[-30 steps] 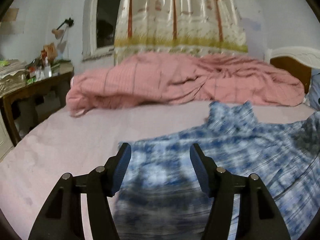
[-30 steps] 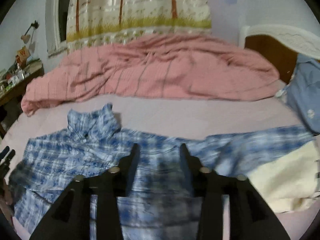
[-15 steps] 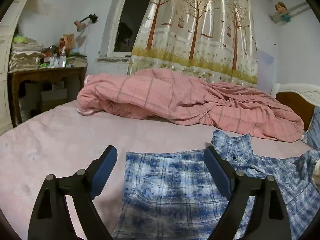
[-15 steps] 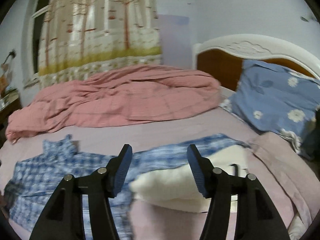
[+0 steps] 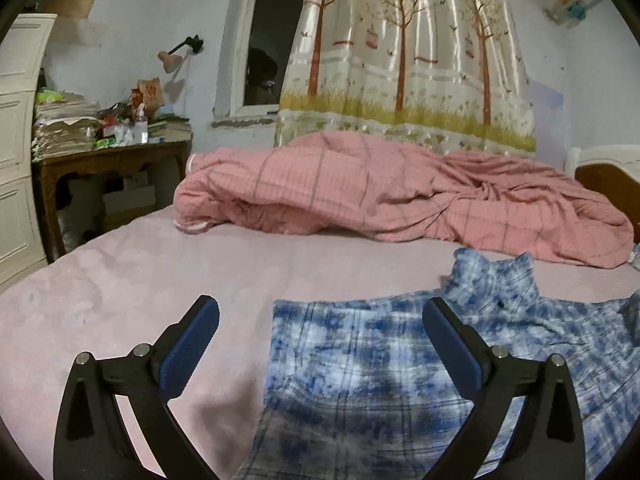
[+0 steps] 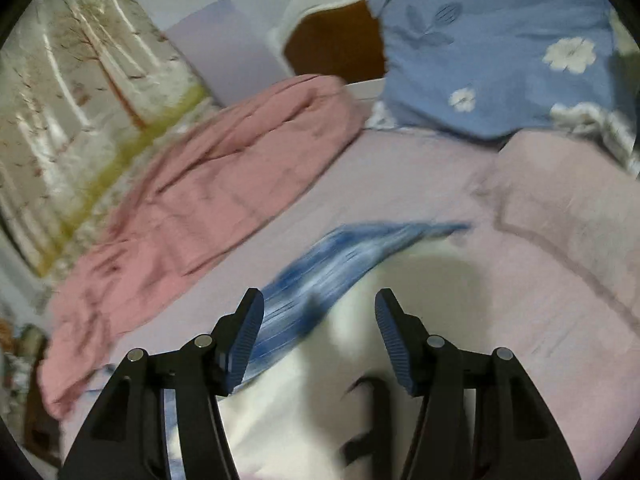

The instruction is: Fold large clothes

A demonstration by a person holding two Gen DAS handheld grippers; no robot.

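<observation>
Left wrist view: the left gripper (image 5: 320, 330) hovers with fingers spread wide, holding nothing; the blue plaid shirt (image 5: 384, 364) lies flat on the bed (image 5: 140, 280), its side edge between the fingers and its collar beyond the right finger, the pink quilt (image 5: 400, 196) well beyond. A good grasp likely takes that edge squarely, low to the sheet. Right wrist view (blurred): the right gripper (image 6: 320, 332) is likewise spread and empty above the shirt's pale lining (image 6: 400, 300), a blue strip just ahead of the left finger; a floral pillow (image 6: 492, 48) lies far ahead.
</observation>
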